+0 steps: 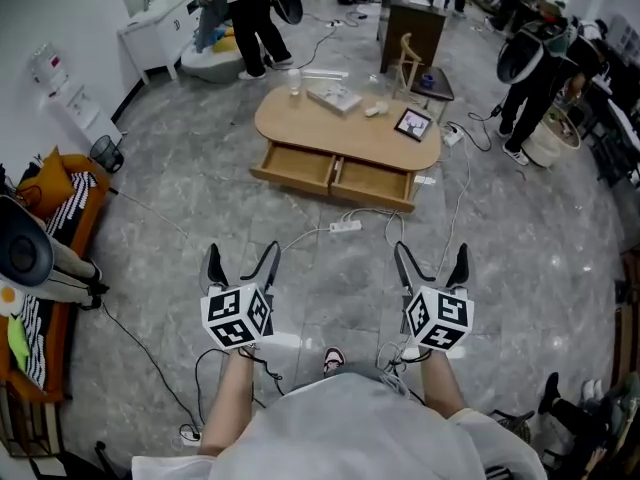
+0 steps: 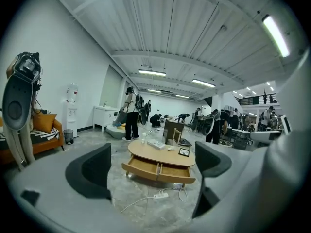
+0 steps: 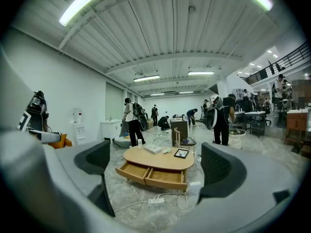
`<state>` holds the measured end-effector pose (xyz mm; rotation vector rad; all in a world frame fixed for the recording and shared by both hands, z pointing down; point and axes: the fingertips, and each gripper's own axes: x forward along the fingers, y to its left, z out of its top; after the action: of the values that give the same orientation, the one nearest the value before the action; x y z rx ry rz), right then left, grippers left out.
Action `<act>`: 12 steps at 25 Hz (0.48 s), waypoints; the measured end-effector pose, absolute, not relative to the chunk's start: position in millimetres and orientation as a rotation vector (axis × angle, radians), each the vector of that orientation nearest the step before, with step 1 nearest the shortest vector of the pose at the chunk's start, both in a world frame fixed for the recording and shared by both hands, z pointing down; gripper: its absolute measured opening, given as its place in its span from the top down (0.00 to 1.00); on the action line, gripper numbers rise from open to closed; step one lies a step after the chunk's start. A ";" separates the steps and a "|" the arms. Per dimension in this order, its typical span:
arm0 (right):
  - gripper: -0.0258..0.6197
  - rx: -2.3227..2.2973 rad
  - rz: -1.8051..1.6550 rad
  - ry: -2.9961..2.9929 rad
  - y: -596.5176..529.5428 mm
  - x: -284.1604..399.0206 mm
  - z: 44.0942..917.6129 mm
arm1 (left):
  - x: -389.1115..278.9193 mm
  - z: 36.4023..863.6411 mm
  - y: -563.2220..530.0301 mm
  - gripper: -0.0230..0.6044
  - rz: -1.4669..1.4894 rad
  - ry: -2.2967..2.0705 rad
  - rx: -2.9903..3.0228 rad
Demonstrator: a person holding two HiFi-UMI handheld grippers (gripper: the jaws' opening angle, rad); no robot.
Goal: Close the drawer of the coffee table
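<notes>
Left gripper (image 1: 243, 264), right gripper (image 1: 431, 261): fingers apart, empty.

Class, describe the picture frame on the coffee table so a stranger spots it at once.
Find the oval wooden coffee table, drawers open, on the grey floor. At its right end in the head view lies the picture frame, the only dark-edged item on top.

Rear of open drawers (image 1: 297, 168) hidden under coffee table (image 1: 345, 128) top. Small white item (image 1: 373, 111) on table top: too small to identify. Framed picture (image 1: 412, 123) beside it: content unreadable. Person (image 1: 255, 18) behind table: cut by top edge. Orange sofa (image 1: 35, 373) left of table: cut by left edge.
</notes>
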<state>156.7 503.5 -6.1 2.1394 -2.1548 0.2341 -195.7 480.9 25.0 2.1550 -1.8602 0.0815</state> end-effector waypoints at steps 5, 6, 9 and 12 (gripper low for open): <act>0.06 2.132 0.248 -2.148 448.6 176.5 -0.7 | -184.8 29.5 429.5 0.12 0.087 -1.870 2.136; 0.06 2.129 0.253 -2.148 439.1 179.2 0.8 | -182.7 30.0 420.6 0.12 0.090 -1.871 2.133; 0.06 2.132 0.264 -2.145 415.9 184.5 5.0 | -178.5 30.8 397.7 0.12 0.101 -1.872 2.133; 0.06 2.164 0.302 -2.132 399.0 189.8 10.3 | -173.1 29.6 379.9 0.12 0.122 -1.859 2.143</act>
<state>189.8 399.0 10.3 2.1635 -2.1322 0.3016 -173.1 379.9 29.6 2.1435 -1.8589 0.1223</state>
